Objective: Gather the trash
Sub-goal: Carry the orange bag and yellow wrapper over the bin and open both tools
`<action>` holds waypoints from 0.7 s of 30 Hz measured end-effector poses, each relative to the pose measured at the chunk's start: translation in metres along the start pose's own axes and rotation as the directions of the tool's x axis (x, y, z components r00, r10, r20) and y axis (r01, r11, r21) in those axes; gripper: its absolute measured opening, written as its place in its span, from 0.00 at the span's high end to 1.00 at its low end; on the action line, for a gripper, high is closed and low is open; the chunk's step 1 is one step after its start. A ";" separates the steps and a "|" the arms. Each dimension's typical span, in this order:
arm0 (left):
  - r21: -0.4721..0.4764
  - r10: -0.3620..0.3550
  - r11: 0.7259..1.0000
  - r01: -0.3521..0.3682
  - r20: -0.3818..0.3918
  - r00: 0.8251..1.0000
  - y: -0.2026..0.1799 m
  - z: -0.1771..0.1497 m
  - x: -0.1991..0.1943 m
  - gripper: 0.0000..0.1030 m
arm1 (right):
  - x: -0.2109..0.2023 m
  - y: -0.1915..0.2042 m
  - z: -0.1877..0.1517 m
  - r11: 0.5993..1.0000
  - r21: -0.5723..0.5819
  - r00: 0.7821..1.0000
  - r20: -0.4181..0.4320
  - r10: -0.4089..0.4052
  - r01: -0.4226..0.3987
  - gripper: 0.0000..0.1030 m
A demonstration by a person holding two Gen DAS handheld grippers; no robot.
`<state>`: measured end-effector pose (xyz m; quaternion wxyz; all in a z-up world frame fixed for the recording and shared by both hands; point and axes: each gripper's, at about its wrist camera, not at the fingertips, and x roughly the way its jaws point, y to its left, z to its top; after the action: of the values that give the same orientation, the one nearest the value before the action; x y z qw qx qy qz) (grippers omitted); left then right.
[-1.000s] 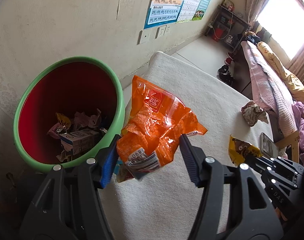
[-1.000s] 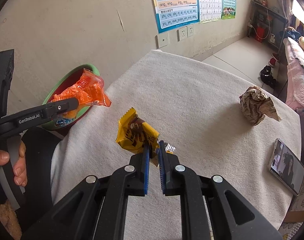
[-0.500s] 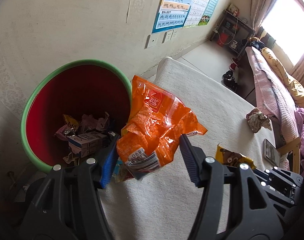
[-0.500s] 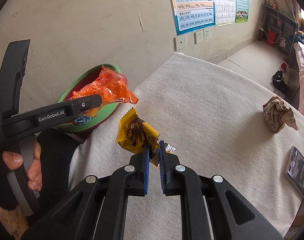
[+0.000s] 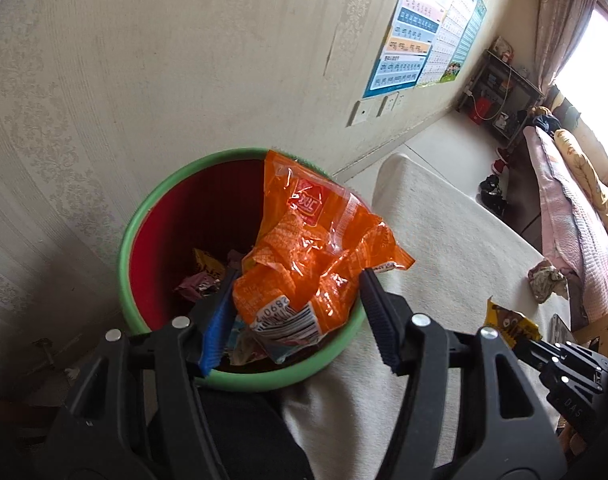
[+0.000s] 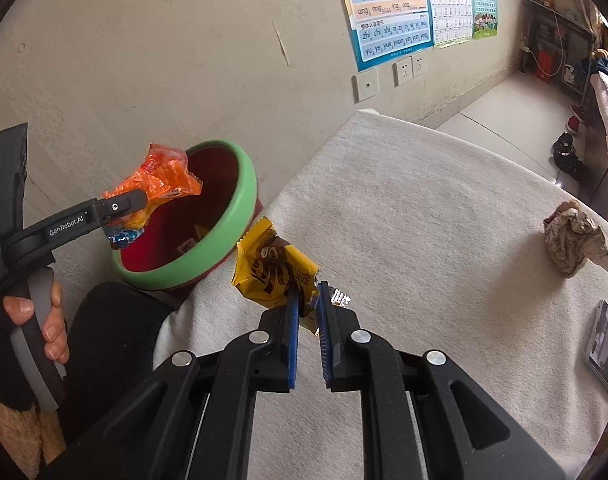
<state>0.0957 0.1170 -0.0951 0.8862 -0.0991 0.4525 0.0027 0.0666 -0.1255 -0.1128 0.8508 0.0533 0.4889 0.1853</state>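
My left gripper (image 5: 300, 280) is shut on a crinkled orange snack bag (image 5: 315, 240), which hangs over the mouth of a red bin with a green rim (image 5: 144, 208). Several wrappers lie inside the bin. From the right wrist view, the orange bag (image 6: 164, 176) sits above the bin (image 6: 244, 208), with a hand on the left gripper's handle. My right gripper (image 6: 307, 292) is shut on a yellow snack wrapper (image 6: 272, 268), held just above the cloth-covered table's (image 6: 423, 220) left edge, beside the bin. The yellow wrapper (image 5: 507, 320) also shows low on the right in the left wrist view.
A crumpled paper ball (image 6: 571, 240) lies on the table at the right, and a phone (image 6: 605, 348) lies near the right edge. The bin stands on the floor between the wall and the table. A dark-clad knee (image 6: 116, 320) is below the bin.
The left gripper has carried the orange bag from above the table edge to above the bin. The right gripper with the yellow wrapper has moved left, closer to the bin.
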 end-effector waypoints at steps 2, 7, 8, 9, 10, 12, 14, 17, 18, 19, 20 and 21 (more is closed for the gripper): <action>-0.015 0.016 1.000 -0.016 -0.001 1.000 0.010 0.002 0.000 0.44 | 0.010 0.013 0.008 1.000 -0.011 1.000 -0.010 0.024 -0.024 0.90; -0.046 0.042 0.998 -0.043 -0.014 0.999 0.031 0.005 0.003 0.43 | 0.034 0.046 0.029 0.996 -0.049 0.997 -0.035 0.072 -0.074 0.90; -0.049 0.046 0.998 -0.047 -0.018 0.999 0.034 0.005 0.004 0.43 | 0.038 0.053 0.032 0.995 -0.061 0.996 -0.037 0.075 -0.078 0.90; -0.050 0.049 0.997 -0.050 -0.021 0.999 0.036 0.005 0.005 0.43 | 0.042 0.060 0.036 0.994 -0.073 0.996 -0.040 0.078 -0.080 0.90; -0.052 0.051 0.997 -0.052 -0.023 0.998 0.038 0.006 0.005 0.43 | 0.046 0.065 0.039 0.993 -0.082 0.996 -0.044 0.078 -0.082 0.90; -0.055 0.054 0.997 -0.055 -0.026 0.998 0.041 0.006 0.006 0.43 | 0.053 0.076 0.046 0.991 -0.101 0.996 -0.050 0.078 -0.083 0.90; -0.063 0.053 0.996 -0.055 -0.030 0.998 0.042 0.007 0.009 0.42 | 0.059 0.082 0.053 0.990 -0.117 0.996 -0.056 0.073 -0.079 0.90; -0.086 0.058 0.994 -0.061 -0.035 0.998 0.046 0.007 0.011 0.38 | 0.062 0.090 0.060 0.989 -0.123 0.996 -0.045 0.079 -0.084 0.70; -0.092 0.057 0.994 -0.060 -0.038 0.998 0.048 0.008 0.012 0.37 | 0.061 0.091 0.062 0.989 -0.122 0.996 -0.037 0.079 -0.083 0.65; -0.095 0.057 0.994 -0.060 -0.038 0.998 0.048 0.008 0.012 0.36 | 0.060 0.092 0.063 0.989 -0.122 0.996 -0.030 0.079 -0.082 0.61; -0.096 0.058 0.993 -0.061 -0.038 0.998 0.049 0.007 0.011 0.36 | 0.059 0.092 0.063 0.989 -0.121 0.996 -0.026 0.080 -0.083 0.61; -0.097 0.059 0.993 -0.062 -0.039 0.998 0.050 0.007 0.011 0.36 | 0.057 0.091 0.062 0.990 -0.118 0.996 -0.026 0.081 -0.083 0.60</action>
<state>0.1031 0.1660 -0.1086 0.8716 -0.1290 0.4703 0.0502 0.1211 -0.0144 -0.1024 0.8390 0.0207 0.4832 0.2495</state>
